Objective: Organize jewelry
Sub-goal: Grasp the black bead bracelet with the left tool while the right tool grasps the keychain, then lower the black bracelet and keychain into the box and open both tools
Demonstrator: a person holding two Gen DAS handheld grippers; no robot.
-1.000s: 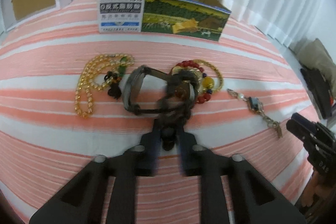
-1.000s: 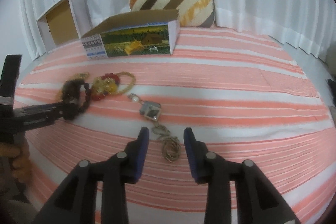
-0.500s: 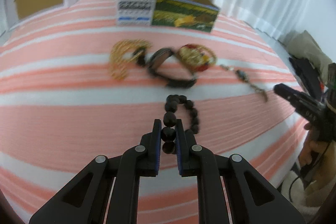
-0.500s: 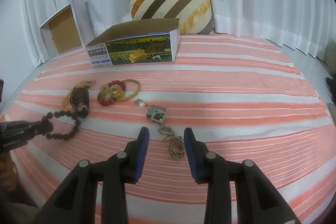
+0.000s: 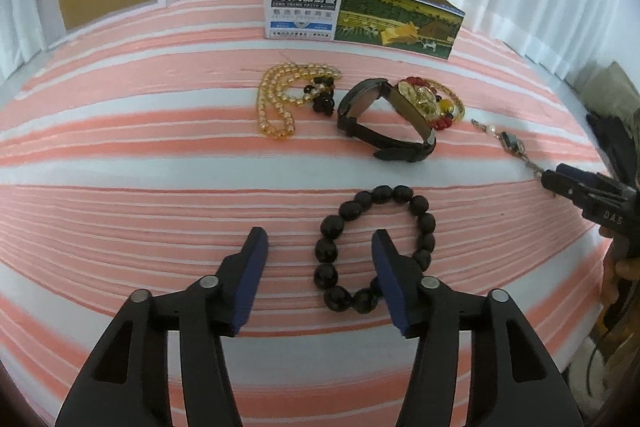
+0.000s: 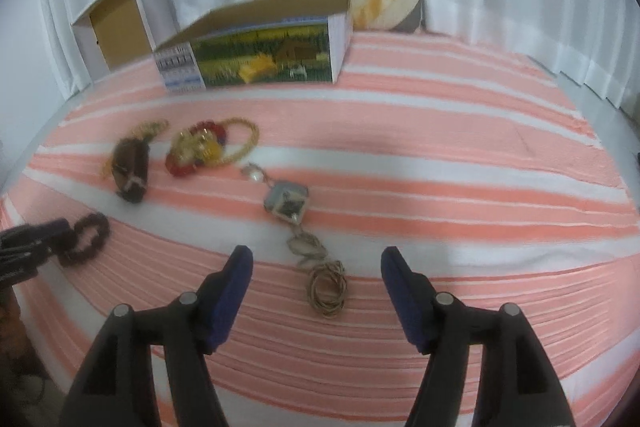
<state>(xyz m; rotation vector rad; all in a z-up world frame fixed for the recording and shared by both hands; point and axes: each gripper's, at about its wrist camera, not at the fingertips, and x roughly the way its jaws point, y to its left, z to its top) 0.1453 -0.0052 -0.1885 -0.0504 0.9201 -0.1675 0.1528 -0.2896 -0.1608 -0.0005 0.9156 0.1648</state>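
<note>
One dark round-beaded bracelet [image 5: 374,247] lies looped between spread left tongs [image 5: 320,255].

1. You have a black bead bracelet [image 5: 374,247] with glossy, smooth round beads.
2. The amber bead necklace [image 5: 280,99] looks translucent and shiny.
3. The wristwatch [image 5: 384,131] shows a matt black strap and a smooth, reflective face.
4. The striped cloth [image 5: 120,155] under the jewelry is matt, with fine ribbed weave.
5. The printed box [image 5: 360,13] is cardboard: coated print outside, raw brown inside.
6. Your left gripper [image 5: 320,247] has matt blue pads on semi-gloss black plastic arms.
7. The pendant cord [image 6: 326,287] looks like rough twine.
</note>
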